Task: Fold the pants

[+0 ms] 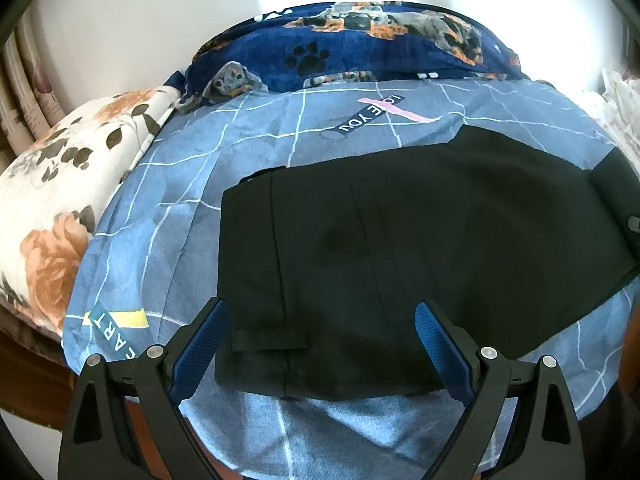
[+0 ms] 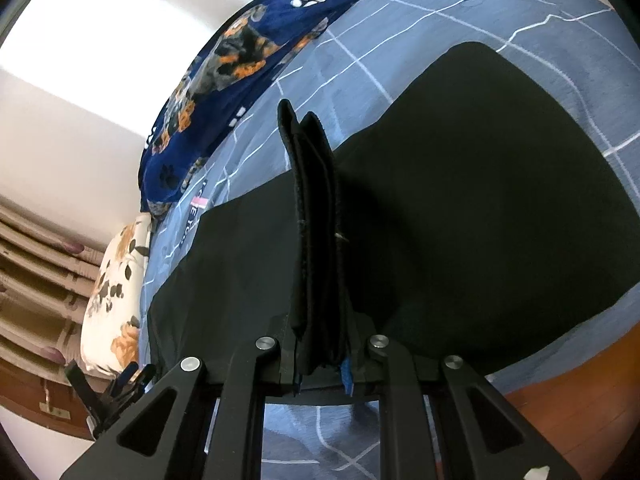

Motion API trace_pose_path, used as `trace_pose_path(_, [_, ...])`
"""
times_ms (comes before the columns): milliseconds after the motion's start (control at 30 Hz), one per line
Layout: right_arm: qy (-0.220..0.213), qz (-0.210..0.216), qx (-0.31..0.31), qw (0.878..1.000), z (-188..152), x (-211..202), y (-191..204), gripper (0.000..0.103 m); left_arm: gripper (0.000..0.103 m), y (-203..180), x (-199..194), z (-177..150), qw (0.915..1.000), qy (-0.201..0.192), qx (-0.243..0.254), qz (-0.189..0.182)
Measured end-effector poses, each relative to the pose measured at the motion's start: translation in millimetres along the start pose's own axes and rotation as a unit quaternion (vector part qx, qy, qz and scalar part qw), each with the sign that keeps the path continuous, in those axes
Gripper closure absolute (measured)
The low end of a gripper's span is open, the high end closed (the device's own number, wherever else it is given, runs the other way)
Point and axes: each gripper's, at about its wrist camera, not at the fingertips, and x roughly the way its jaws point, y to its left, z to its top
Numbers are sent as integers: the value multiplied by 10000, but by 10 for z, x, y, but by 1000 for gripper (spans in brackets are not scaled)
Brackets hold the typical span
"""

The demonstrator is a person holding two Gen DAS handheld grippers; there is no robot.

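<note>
Black pants [image 1: 420, 232] lie flat on the blue bedspread [image 1: 168, 208], waistband end with a belt loop [image 1: 272, 346] near the camera. My left gripper [image 1: 322, 334] hangs open just above that waistband end, blue pads apart and nothing between them. In the right wrist view my right gripper [image 2: 322, 364] is shut on a thick bunch of layered black pants fabric [image 2: 316, 220] that stands up between its jaws. The rest of the pants [image 2: 480, 200] spreads over the bed beyond it. The left gripper [image 2: 108, 392] shows small at the lower left of that view.
A dark blue dog-print blanket [image 1: 360, 48] is heaped at the far side of the bed. A floral pillow [image 1: 68, 208] lies at the left. The bed's wooden edge [image 2: 560, 408] and a white wall lie beyond.
</note>
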Motion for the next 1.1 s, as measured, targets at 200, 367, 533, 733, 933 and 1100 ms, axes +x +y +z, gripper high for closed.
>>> trace_pose_path(200, [48,54,-17,10000,-39,38,56,87,9,22,7,-8,10000,-10,-38,-2])
trace_pose_path(367, [87,106,-41,9999,-52,61,98,87,9,33,8,-1,10000,41,-81,-7])
trace_pose_path(533, [128,159,-88,9998,-74,86,153,87,9,33,12,1,9999,66,-91,-10])
trace_pose_path(733, [185,189,-137,9996,-111,146,227,86,9,32,22,-12,9999,101,-88,-27])
trace_pose_path(933, [217,249,-140,9994,-131,179,275,83,9,18,27,-12,9999,110,-89,-27])
trace_pose_path(1100, [241,274,-148,9992,-154,223,330,81,9,13,48,-21,9998,158,-83,-37])
